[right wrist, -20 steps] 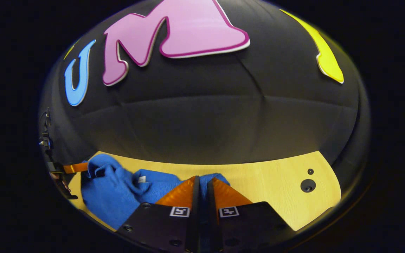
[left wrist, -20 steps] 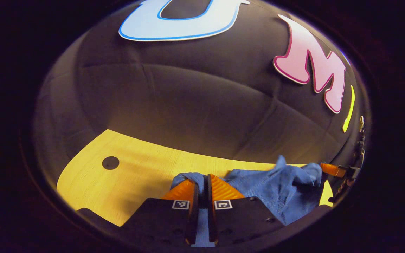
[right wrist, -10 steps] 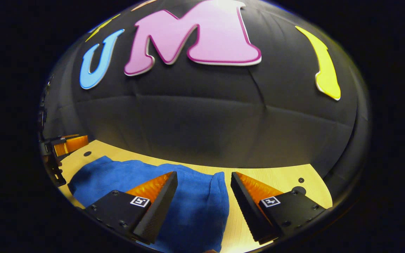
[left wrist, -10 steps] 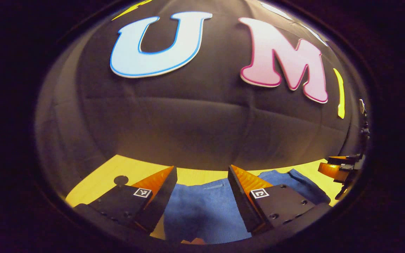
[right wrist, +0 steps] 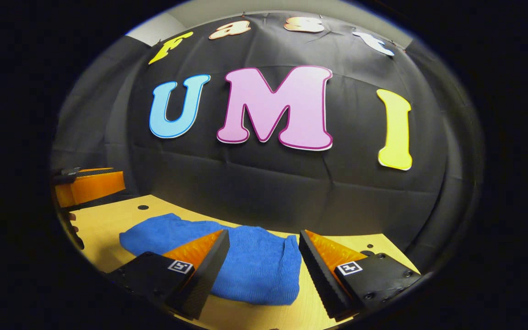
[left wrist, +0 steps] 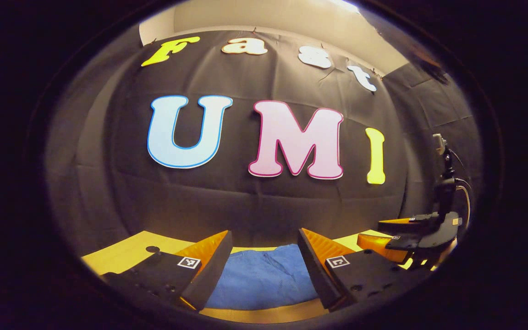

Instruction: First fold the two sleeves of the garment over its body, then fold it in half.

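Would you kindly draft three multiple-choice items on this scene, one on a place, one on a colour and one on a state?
1. Where does the garment lie?
A. On the wooden table
B. On the floor
C. Hanging on the wall

2. What colour is the garment?
A. Red
B. Blue
C. White

3. How are the fingers of the right gripper set?
A. Shut on the garment
B. Shut on nothing
C. Spread apart, holding nothing

Answers: 1 A, the cloth rests folded on the yellow wood. 2 B, it is blue in both views. 3 C, the fingers stand wide with the cloth lying free beyond them; the left gripper is spread likewise.
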The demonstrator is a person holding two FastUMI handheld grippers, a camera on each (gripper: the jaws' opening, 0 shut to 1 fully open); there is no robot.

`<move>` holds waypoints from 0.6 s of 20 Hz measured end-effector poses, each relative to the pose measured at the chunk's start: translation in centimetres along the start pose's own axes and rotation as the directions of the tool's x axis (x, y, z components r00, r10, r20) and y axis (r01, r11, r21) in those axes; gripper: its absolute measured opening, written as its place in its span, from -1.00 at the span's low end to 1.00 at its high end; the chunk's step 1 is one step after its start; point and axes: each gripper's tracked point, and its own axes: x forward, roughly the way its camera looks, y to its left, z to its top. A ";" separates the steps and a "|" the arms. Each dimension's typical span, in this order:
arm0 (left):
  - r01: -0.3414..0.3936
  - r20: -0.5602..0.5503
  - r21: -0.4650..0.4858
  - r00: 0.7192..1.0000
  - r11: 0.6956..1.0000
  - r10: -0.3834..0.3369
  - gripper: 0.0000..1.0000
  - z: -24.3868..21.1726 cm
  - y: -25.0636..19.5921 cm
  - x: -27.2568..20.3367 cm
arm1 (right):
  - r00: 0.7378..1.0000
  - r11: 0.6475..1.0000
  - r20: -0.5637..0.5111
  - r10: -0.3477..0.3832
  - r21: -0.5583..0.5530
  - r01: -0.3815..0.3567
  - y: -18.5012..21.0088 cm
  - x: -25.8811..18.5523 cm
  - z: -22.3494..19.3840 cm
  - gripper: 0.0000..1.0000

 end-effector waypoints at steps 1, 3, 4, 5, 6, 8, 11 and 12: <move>0.004 0.008 -0.013 1.000 1.000 -0.004 0.63 0.4 -0.9 -1.4 | 1.000 1.000 0.003 -0.007 0.000 0.007 -0.1 -1.4 0.1 0.94; -0.009 0.001 -0.048 1.000 0.999 0.009 0.63 1.7 -1.1 -4.7 | 0.998 0.998 0.029 -0.050 -0.026 0.051 -0.4 -4.3 1.7 0.94; -0.029 -0.008 -0.065 1.000 0.997 0.029 0.63 2.5 -0.7 -6.3 | 0.997 0.998 0.038 -0.062 -0.020 0.063 -0.1 -5.7 2.6 0.94; -0.062 -0.016 -0.082 0.998 0.995 0.061 0.63 3.1 0.0 -7.2 | 0.997 0.998 0.053 -0.063 -0.004 0.064 0.6 -7.1 3.6 0.94; -0.088 -0.025 -0.104 0.996 0.991 0.086 0.63 3.8 0.6 -8.2 | 0.996 0.998 0.059 -0.060 0.015 0.059 1.5 -8.3 4.4 0.94; -0.121 -0.054 -0.132 0.992 0.984 0.115 0.63 4.9 1.1 -10.7 | 0.996 0.997 0.058 -0.064 0.049 0.061 2.2 -11.1 6.6 0.94; -0.174 -0.047 -0.135 0.985 0.975 0.169 0.64 8.2 2.7 -15.0 | 0.994 0.995 0.060 -0.092 0.049 0.089 2.2 -15.0 10.1 0.94; -0.192 -0.038 -0.121 0.981 0.974 0.189 0.63 9.1 3.2 -16.5 | 0.992 0.994 0.063 -0.106 0.033 0.104 1.9 -16.4 11.2 0.93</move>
